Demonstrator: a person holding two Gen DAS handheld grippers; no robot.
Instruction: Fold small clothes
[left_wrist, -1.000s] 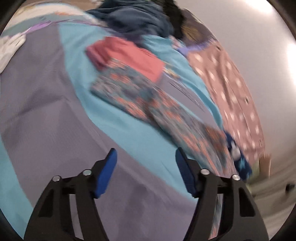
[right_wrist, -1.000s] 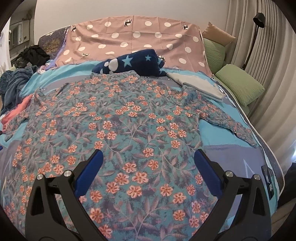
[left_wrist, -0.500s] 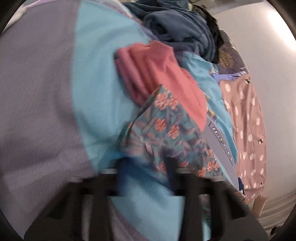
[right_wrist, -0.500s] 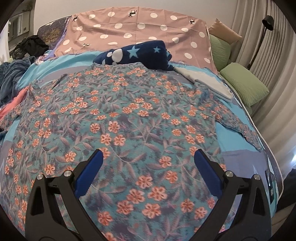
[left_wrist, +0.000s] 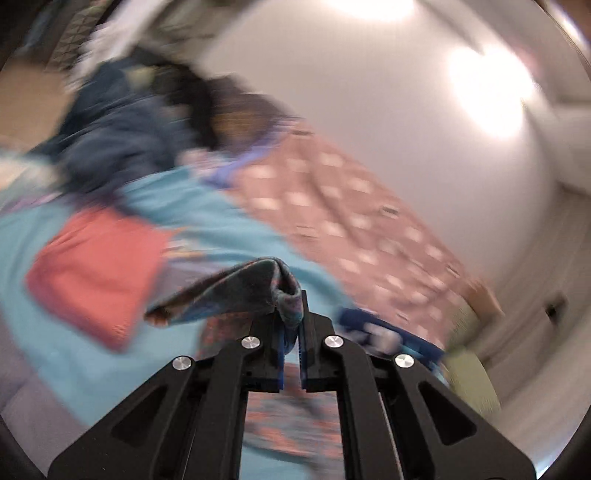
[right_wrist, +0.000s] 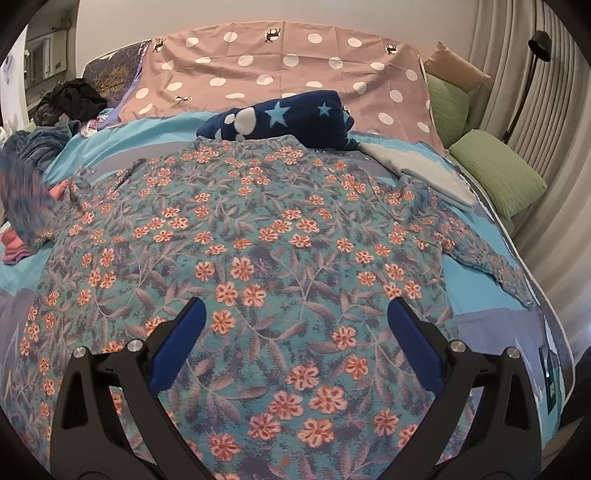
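Between the left gripper's (left_wrist: 291, 325) blue pads the cuff end of the floral shirt's left sleeve (left_wrist: 236, 291) is now pinched; 0.5 s ago the pads stood apart just short of that cuff, flat on the bedspread (left_wrist: 221, 218). Cuff now lifted clear of the bedspread, cloth bunched over the fingertips and trailing off to the tool's left. Left view has swung up toward the wall, heavy blur, so tool is tilted upward and moving fast. Judgement: sleeve fold has begun; next the sleeve should be carried inward over the shirt body. Floral shirt (right_wrist: 280, 258) lies spread flat on the bed directly ahead of and beneath the right gripper (right_wrist: 295, 339), its raised left sleeve a blur at that view's far left. Right gripper: jaws wide apart, holding nothing, hovering level above the lower shirt body, pose nearly unchanged over 1 s. Red garment (left_wrist: 99, 273) lies left of the left tool.
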